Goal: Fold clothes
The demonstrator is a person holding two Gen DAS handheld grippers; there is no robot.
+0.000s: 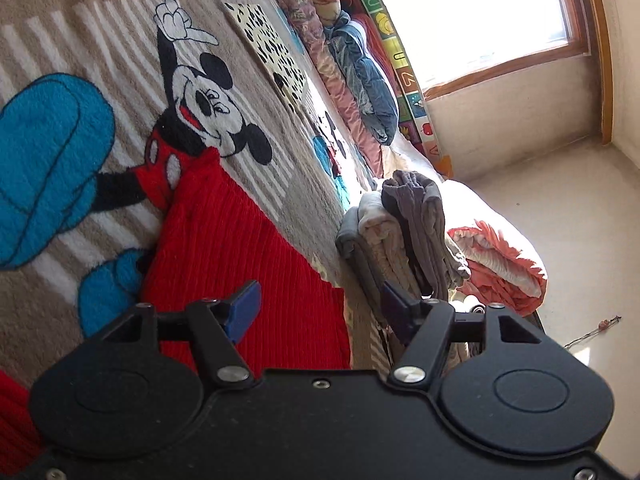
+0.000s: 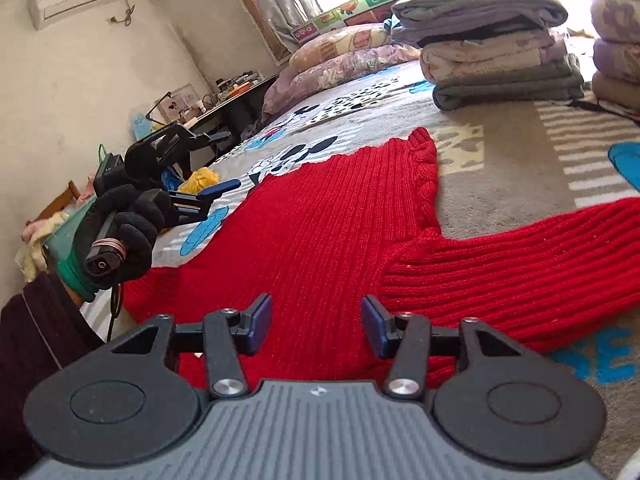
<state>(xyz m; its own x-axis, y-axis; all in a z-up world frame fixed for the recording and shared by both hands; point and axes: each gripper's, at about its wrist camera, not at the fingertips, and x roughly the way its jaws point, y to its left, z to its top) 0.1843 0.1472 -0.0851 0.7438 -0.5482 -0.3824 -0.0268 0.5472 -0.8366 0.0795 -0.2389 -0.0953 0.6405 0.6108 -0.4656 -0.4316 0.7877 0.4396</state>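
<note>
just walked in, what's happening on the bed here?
A person with a handheld gripper in each hand is set to fold a red knit sweater that lies spread flat on a Mickey Mouse blanket. Both the left gripper and the right gripper are open above the sweater and hold nothing. One sleeve lies stretched out to the right. No fold shows yet. A stack of folded clothes sits further along the bed.
</note>
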